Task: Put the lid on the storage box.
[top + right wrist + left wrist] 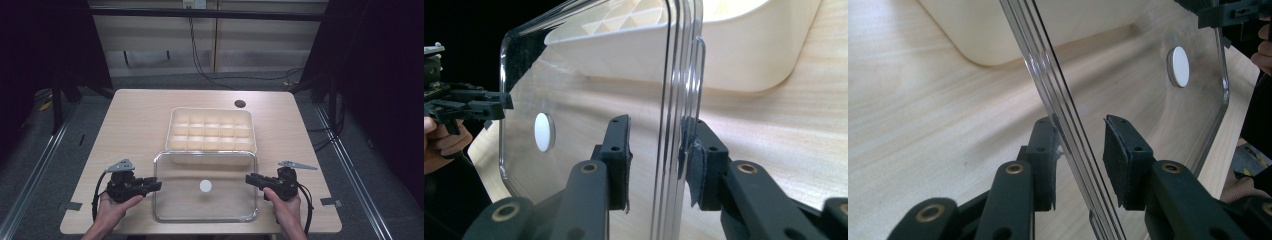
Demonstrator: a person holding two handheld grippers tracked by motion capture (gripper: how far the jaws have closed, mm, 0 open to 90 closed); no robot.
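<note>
A clear, flat rectangular plastic lid (205,186) with rounded corners and a small white round disc (205,186) at its centre lies on the pale wooden table (135,117), just in front of a cream plastic organiser tray (211,130) divided into small square compartments.

The left gripper (154,185) sits at the lid's left edge. In the left gripper view (1080,150) its jaws stand open, one pad on each side of the lid's ribbed rim, which runs up through the gap; a gap shows on the right pad's side, while the left pad is very near the rim (touching or not, I cannot tell).

The right gripper (251,179) sits at the lid's right edge. In the right gripper view (655,150) its jaws are likewise open and straddle the rim, the right pad close against it, the left pad apart from it.

The high view shows both hands, the left hand (112,209) and the right hand (287,209), and how lid and tray lie; the gripper views show the rim between the pads. Each gripper view also shows the other gripper beyond the lid, and the white disc through the plastic.
</note>
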